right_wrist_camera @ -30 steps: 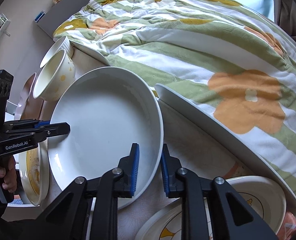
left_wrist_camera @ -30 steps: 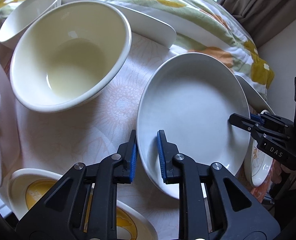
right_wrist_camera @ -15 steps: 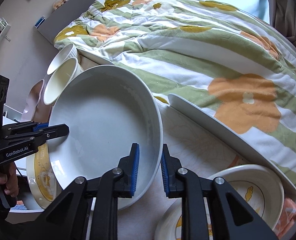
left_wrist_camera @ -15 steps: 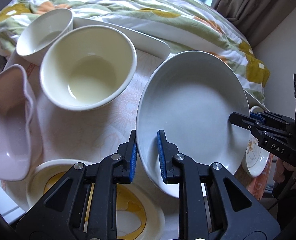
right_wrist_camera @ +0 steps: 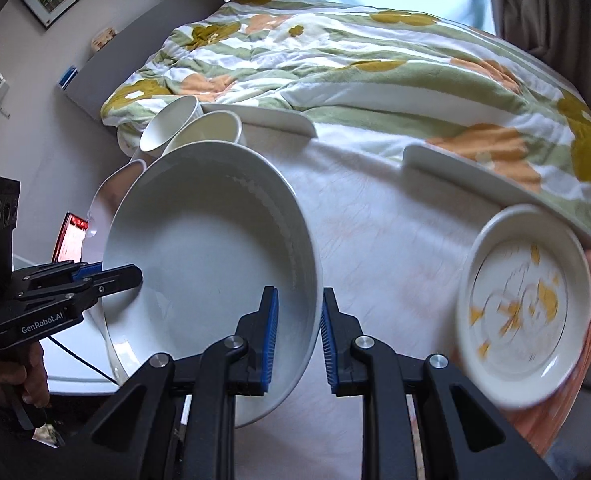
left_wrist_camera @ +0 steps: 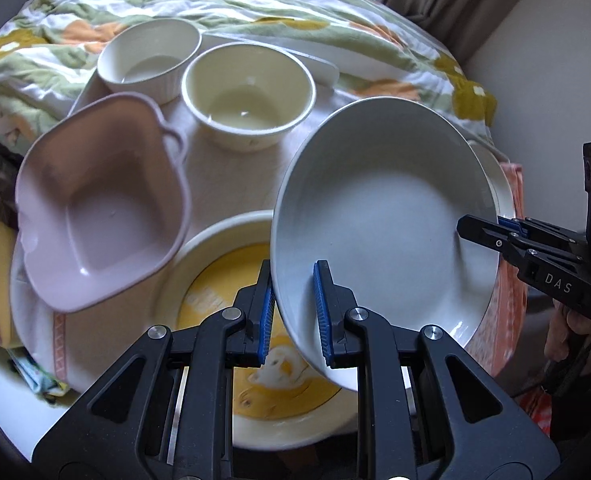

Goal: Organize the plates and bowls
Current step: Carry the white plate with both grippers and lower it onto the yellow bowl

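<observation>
White and deep, the big plate (left_wrist_camera: 379,216) hangs between my two grippers, off the table, because one clamp on so wide a rim would let it swing. My left gripper (left_wrist_camera: 293,312) is clamped on the near-left edge, blue pads on either side of the wall; my right gripper (right_wrist_camera: 297,344) is clamped on the opposite edge in the same way, so the weight is shared and the plate tilts only a little. It sits over the near part of the table (left_wrist_camera: 231,176), partly above the yellow-patterned plate (left_wrist_camera: 223,288), which I judge is where it might stack, plate on plate. The pink square dish (left_wrist_camera: 99,208) lies to the left, the cream bowl (left_wrist_camera: 247,100) and the ribbed white bowl (left_wrist_camera: 147,60) at the far side, touching, grouped as bowls. A second patterned plate (right_wrist_camera: 523,304) lies alone on the right, near the table's edge beside the flowered blanket (right_wrist_camera: 375,60).
</observation>
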A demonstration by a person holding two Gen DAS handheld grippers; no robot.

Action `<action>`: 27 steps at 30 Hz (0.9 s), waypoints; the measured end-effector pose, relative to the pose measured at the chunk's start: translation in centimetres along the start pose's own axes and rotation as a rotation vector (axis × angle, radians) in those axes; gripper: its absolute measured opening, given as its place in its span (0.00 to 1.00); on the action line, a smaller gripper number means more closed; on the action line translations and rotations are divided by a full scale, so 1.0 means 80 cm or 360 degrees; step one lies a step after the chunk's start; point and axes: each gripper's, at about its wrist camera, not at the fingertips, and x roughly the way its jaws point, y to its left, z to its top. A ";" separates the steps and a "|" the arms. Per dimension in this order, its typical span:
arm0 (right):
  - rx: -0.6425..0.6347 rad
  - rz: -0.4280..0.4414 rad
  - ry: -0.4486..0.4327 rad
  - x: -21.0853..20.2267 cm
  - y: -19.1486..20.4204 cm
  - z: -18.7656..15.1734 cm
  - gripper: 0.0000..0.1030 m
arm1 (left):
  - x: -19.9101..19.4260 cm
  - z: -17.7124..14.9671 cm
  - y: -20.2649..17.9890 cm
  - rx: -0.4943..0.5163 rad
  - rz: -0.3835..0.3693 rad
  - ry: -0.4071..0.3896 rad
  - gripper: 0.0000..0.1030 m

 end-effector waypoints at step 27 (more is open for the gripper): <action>0.0157 -0.0264 -0.0074 0.049 0.085 -0.103 0.18 | 0.046 -0.063 0.066 0.0201 -0.0043 0.0153 0.19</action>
